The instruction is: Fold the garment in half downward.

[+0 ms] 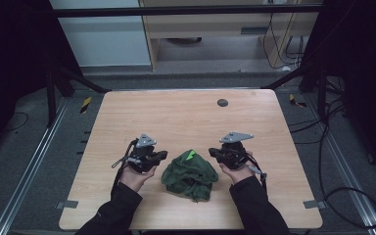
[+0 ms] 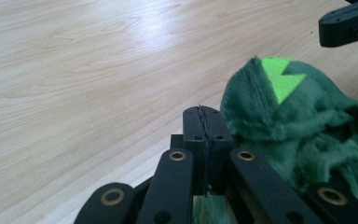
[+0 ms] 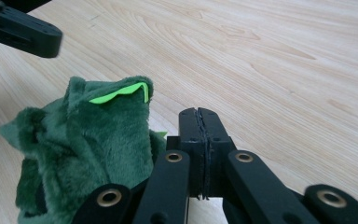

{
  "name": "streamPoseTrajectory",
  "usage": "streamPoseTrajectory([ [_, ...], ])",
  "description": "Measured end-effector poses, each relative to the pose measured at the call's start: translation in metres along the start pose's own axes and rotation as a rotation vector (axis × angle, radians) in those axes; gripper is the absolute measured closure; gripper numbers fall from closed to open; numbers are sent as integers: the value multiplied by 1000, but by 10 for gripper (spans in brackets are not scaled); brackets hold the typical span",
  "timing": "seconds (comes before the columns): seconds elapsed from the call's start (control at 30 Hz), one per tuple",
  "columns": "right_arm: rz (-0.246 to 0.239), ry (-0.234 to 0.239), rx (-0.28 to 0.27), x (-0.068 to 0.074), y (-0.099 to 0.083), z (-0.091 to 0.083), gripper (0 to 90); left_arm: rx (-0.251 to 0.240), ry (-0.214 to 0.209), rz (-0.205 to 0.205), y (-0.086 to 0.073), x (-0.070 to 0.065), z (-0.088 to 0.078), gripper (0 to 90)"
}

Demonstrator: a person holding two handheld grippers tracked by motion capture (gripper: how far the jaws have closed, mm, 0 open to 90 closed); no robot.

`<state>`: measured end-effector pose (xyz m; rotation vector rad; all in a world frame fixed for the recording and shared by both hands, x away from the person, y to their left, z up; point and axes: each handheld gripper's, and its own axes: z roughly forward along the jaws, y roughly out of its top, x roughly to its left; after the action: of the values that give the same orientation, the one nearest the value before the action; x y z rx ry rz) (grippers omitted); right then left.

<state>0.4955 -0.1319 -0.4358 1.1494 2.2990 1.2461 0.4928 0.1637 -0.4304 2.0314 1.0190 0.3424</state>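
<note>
Apparently untouched, a crumpled green plush garment (image 1: 190, 175) lies near the wooden table's (image 1: 186, 117) front edge, flanked by the left gripper (image 1: 152, 157) and right gripper (image 1: 221, 154). Both jaw pairs are pressed together on nothing; any handling, by this evidence, lies ahead.

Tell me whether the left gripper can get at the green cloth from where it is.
Probably yes. The left gripper sits right beside the green cloth on the table, with nothing between them. Its jaws are shut with nothing between them, so they must open first. The right gripper flanks the other side.
</note>
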Motion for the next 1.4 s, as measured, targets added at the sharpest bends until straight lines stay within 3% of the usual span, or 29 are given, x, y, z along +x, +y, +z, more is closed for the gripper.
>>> streamPoseTrajectory([
  [0.27,25,28,20,-3,-5,19,900,43,-8,-6,-2,4,24,899],
  [0.57,26,45,51,-3,-12,30,900,78,-59,-2,-8,2,40,899],
  [0.8,4,86,46,5,-14,29,897,70,-88,16,-11,-4,33,899],
  [1.4,-46,145,7,28,-19,1,895,30,-152,66,-19,-28,-1,899],
])
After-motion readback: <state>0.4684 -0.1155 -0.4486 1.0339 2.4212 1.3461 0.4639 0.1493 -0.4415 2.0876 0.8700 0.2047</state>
